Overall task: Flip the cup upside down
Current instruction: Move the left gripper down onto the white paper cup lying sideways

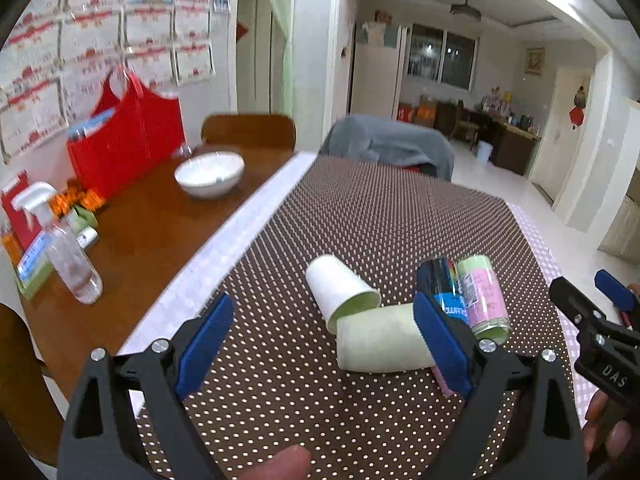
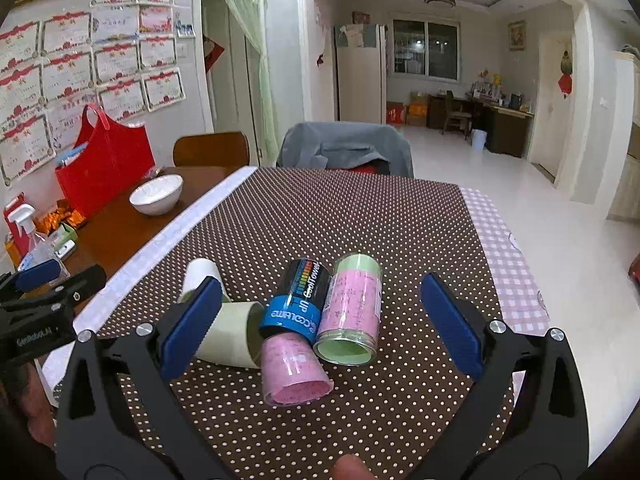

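Approach step, nothing gripped yet. Left gripper (image 1: pixel 324 344) and right gripper (image 2: pixel 320 328) both hover w/ jaws wide open. The white paper cup (image 1: pixel 340 290) lies on its side mid-counter, touching other tumbled cups. Next: close on it, turn mouth down.

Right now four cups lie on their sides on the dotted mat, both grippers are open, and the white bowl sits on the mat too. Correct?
Not quite: the bowl sits on the bare wooden table, left of the mat, as the right wrist view shows. The rest holds: the cups lie on their sides, and the left gripper and right gripper are open.
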`<action>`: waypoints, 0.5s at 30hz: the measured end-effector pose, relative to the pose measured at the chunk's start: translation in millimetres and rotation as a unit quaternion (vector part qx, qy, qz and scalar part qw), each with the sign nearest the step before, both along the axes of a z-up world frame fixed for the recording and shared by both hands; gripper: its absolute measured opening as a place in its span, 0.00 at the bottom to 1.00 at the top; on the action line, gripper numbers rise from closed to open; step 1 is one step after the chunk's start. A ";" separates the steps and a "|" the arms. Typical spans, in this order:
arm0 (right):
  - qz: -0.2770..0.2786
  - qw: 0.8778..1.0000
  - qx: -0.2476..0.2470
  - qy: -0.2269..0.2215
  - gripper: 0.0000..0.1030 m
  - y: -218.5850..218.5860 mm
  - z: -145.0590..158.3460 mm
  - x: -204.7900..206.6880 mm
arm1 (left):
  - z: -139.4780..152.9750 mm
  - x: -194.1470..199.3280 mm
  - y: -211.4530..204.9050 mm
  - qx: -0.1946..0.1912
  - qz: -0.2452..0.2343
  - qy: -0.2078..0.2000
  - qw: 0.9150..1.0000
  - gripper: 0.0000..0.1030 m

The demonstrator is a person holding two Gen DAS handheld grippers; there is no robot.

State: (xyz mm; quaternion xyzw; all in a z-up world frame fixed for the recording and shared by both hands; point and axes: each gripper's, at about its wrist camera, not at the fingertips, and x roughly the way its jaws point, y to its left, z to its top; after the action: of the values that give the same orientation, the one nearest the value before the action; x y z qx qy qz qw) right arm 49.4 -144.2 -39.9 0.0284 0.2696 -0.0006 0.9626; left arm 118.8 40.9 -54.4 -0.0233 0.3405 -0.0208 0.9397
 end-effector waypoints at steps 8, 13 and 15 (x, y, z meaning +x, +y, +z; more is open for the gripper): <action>-0.002 0.999 -0.010 0.037 0.94 -11.4 -21.4 32.7 | -36.0 54.9 -11.6 -0.012 -0.013 0.069 0.997 0.87; -0.005 0.999 -0.010 0.051 0.94 -20.3 -31.2 46.3 | -57.3 84.7 -18.9 -0.023 -0.014 0.110 0.994 0.87; -0.007 0.998 -0.009 0.055 0.94 -23.7 -35.1 50.5 | -65.8 97.8 -19.5 -0.030 -0.010 0.125 0.992 0.87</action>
State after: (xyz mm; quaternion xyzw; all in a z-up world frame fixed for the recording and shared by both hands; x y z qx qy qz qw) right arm 99.9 -167.9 -75.0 0.0210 0.3217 -0.0113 0.9465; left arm 216.6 21.3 -120.2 -0.0499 0.4544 -0.0374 0.8886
